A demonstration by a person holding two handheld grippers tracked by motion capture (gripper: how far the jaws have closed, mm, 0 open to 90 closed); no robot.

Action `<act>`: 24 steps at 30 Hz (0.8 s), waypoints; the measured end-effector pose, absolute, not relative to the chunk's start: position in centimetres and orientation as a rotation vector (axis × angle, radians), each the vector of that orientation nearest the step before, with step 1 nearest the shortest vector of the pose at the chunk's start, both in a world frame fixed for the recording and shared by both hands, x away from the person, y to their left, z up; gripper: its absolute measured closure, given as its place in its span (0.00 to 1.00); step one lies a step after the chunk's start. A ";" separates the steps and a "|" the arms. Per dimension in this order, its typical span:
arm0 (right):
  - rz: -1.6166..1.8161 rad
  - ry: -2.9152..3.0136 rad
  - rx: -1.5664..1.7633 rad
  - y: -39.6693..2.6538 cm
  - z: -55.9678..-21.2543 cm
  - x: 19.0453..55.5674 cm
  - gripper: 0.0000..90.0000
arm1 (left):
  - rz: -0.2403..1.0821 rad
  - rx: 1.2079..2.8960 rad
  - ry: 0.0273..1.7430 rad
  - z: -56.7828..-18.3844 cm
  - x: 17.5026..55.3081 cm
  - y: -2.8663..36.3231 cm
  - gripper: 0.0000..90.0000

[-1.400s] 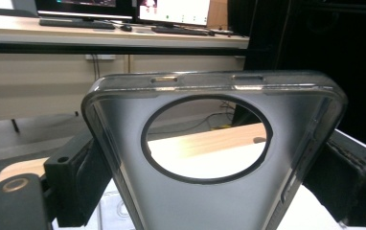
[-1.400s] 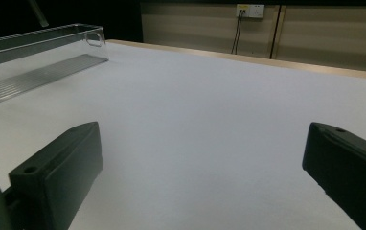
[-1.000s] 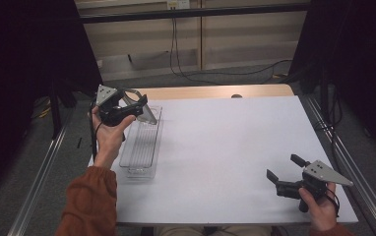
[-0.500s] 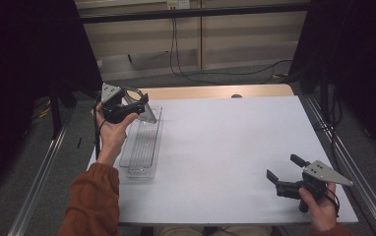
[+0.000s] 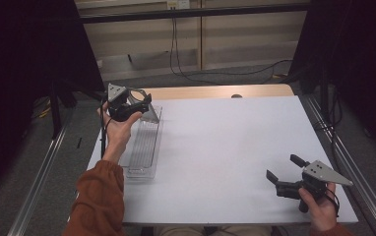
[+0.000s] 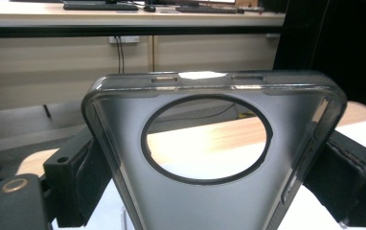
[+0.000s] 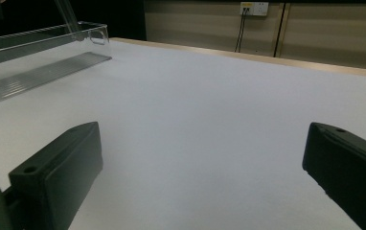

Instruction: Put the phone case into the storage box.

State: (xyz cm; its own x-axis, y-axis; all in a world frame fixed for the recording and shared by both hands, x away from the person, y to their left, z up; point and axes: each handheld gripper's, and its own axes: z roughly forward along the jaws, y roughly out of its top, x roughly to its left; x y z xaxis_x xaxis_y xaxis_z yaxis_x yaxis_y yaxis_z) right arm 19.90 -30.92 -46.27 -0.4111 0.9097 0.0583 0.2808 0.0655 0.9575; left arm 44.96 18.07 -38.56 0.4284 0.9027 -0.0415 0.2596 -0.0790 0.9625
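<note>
The left claw [image 5: 139, 105], at upper left of the high view, is clamped on a clear phone case [image 6: 210, 158]. In the left gripper view the case stands between both jaws, its round camera hole at centre frame; its lower part is cut off by the bottom edge. The right claw [image 5: 282, 172], at lower right of the high view, is spread wide and empty above the white table [image 5: 225, 147]. A clear tray [image 5: 144, 147] lies at the table's left edge, partly hidden by the left hand [image 5: 117, 130].
</note>
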 end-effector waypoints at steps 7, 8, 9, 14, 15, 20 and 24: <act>1.364 1.759 1.188 -30.8 -46.3 19.9 0.00 | 0.756 1.591 1.057 -39.6 45.9 17.7 0.13; 1.365 1.759 1.188 -30.9 -46.3 19.9 0.00 | 0.753 1.592 1.052 -39.7 46.0 17.7 0.13; 1.364 1.758 1.186 -30.9 -46.3 19.9 0.00 | 0.757 1.593 1.062 -39.8 46.2 17.7 0.13; 1.361 1.768 1.182 -30.8 -46.3 19.9 0.00 | 0.775 1.603 1.072 -40.6 46.9 17.5 0.13; 1.362 1.768 1.181 -30.8 -46.3 19.9 0.00 | 0.778 1.609 1.083 -40.7 46.9 17.5 0.13; 1.362 1.764 1.188 -30.8 -46.4 19.9 0.00 | 0.776 1.622 1.084 -41.3 47.2 16.8 0.13; 1.365 1.774 1.183 -30.8 -46.4 19.9 0.00 | 0.769 1.609 1.091 -41.6 47.6 16.7 0.13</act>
State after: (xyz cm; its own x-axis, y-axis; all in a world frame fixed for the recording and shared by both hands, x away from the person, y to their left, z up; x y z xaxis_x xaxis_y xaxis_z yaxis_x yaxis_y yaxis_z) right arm 19.85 -30.82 -46.36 -0.4225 0.9046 0.0571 0.2870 0.0738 0.9551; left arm 47.65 16.67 -41.63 0.3898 0.9205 -0.0287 0.2818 -0.0895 0.9553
